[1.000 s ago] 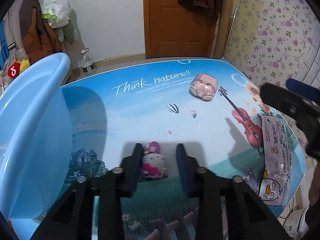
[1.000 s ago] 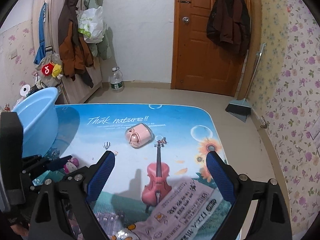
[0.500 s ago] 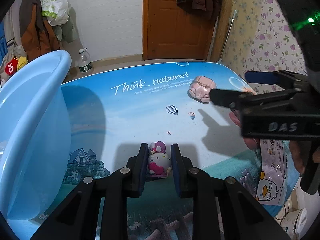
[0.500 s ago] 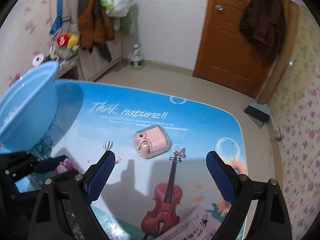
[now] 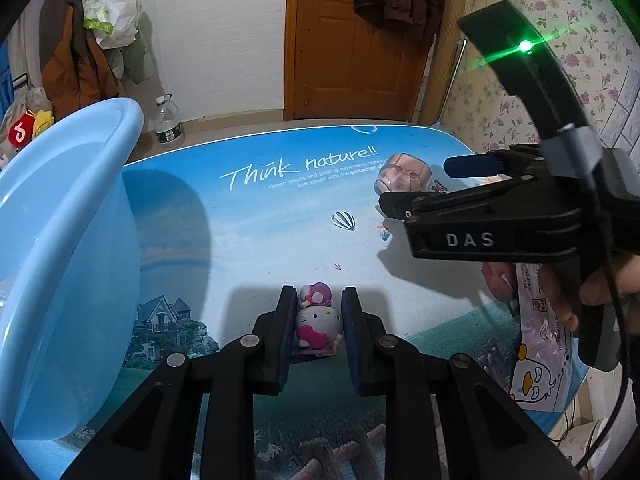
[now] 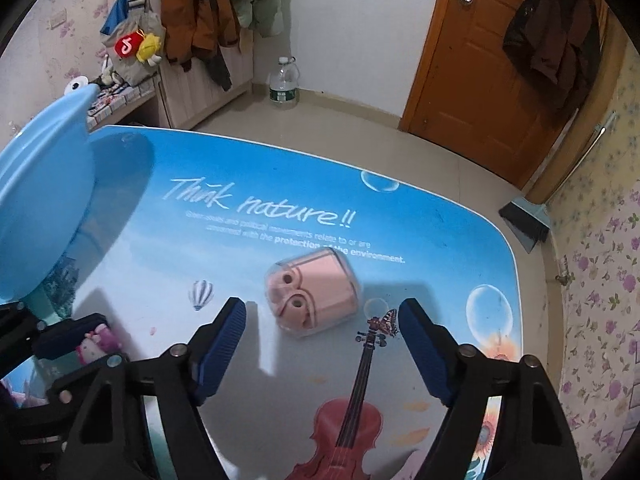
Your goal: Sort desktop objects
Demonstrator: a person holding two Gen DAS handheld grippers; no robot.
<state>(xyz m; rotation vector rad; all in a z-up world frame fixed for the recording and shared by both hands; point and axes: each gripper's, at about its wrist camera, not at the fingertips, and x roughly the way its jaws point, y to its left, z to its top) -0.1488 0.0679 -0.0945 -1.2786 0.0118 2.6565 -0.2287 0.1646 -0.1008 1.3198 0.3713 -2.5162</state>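
A small Hello Kitty toy (image 5: 318, 326) stands on the printed blue table (image 5: 260, 232), and my left gripper (image 5: 319, 298) is shut on it, one pad against each side. The toy (image 6: 98, 344) also shows at the lower left of the right wrist view. A pink earbud-style case in a clear shell (image 6: 316, 292) lies mid-table. My right gripper (image 6: 322, 309) hovers over it with one finger on each side. Its jaws are closing, with a gap still between the pads and the case. In the left wrist view the case (image 5: 404, 172) peeks out behind the right gripper's fingers.
A large light-blue basin (image 5: 60, 260) stands on the table's left side, close to the left gripper. A snack packet (image 5: 540, 344) lies at the right edge, partly under the hand holding the right gripper. A water bottle (image 6: 284, 84) and a broom (image 6: 524, 220) are on the floor beyond.
My left gripper's jaws closed onto the Hello Kitty toy and have kept still since. My right gripper swung forward and down over the pink case, and its jaws have narrowed.
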